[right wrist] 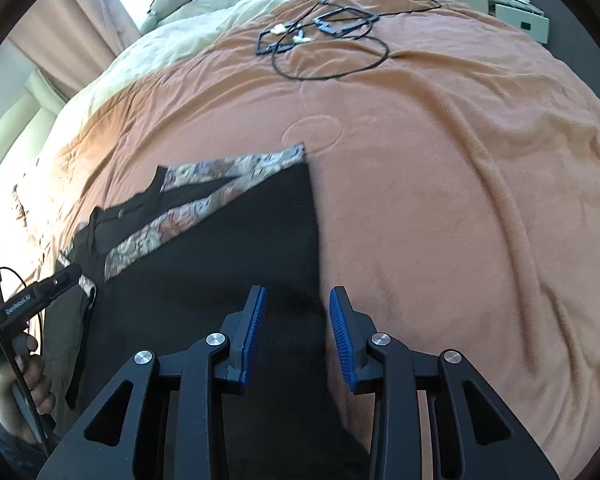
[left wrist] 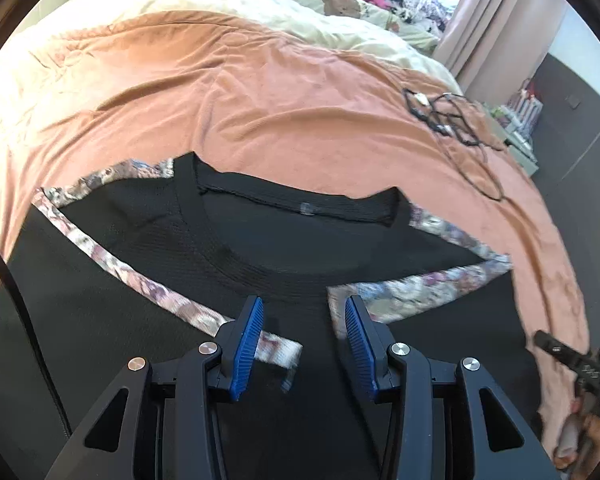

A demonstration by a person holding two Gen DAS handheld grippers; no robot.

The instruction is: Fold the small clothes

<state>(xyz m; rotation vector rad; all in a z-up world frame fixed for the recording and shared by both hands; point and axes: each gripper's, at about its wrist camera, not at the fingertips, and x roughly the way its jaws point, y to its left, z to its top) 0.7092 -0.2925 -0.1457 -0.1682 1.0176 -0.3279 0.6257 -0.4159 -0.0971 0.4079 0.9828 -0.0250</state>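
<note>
A black shirt (left wrist: 260, 248) with flowered bands along the shoulders lies flat on an orange blanket (left wrist: 260, 92), its neckline towards the far side. My left gripper (left wrist: 304, 304) hovers just below the collar, open, with only flat cloth under the gap between its blue pads. In the right wrist view the shirt (right wrist: 228, 248) lies to the left. Its right-hand edge runs under my right gripper (right wrist: 298, 294), which is open, its pads clear of the cloth. A hand holds the left gripper's body at the left edge of that view.
A tangle of black cables (right wrist: 324, 32) lies on the blanket (right wrist: 460, 160) beyond the shirt. A cream duvet (left wrist: 300, 8) with soft toys and clothes covers the far end of the bed. A small shelf unit (right wrist: 520, 16) stands past the bed's far corner.
</note>
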